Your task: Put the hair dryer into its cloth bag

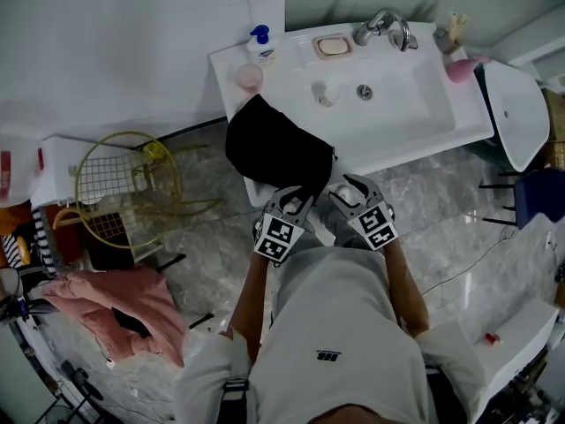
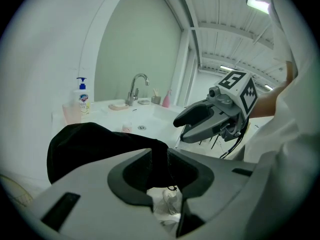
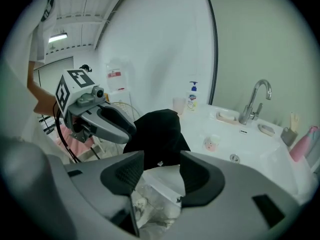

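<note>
The black cloth bag (image 1: 274, 148) lies bulging on the front left corner of the white sink counter (image 1: 291, 69), with its lower edge hanging over the front. No hair dryer shows in any view. My left gripper (image 1: 300, 200) is at the bag's front edge. In the left gripper view, black cloth (image 2: 90, 144) and a thin cord hang between its parted jaws (image 2: 160, 156), and the pads do not press on them. My right gripper (image 1: 341, 189) is at the bag's lower right corner. Its jaws (image 3: 161, 156) stand apart, with the bag's (image 3: 160, 131) edge and a small tag at the fingertips.
A sink basin (image 1: 388, 95) with a faucet (image 1: 380, 26), a soap bottle (image 1: 260, 44) and a pink cup (image 1: 249, 76) are on the counter. A yellow wire basket (image 1: 124, 184) and pink cloth (image 1: 115, 312) lie on the floor to the left. A toilet (image 1: 516, 113) stands to the right.
</note>
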